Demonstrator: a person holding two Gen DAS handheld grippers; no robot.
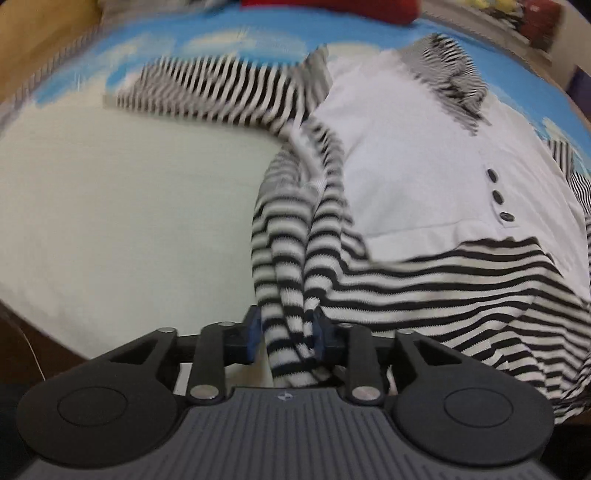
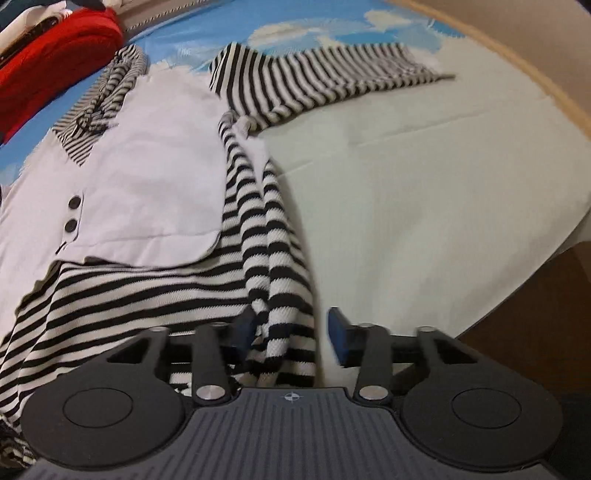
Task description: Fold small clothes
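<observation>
A small top with a white front, black buttons and black-and-white striped sleeves and hem lies on the bed. One striped sleeve stretches out sideways at the far end. A bunched striped side fold runs down into both grippers. My left gripper has this fold between its blue pads, with a slim gap at the left pad. My right gripper stands open; the fold rests against its left pad, and its right pad is well apart from the cloth.
The bed sheet is pale near me and printed with blue sky and clouds farther off. A red cloth lies beyond the top. A dark wooden bed edge shows at the lower right. Blurred clutter sits far right.
</observation>
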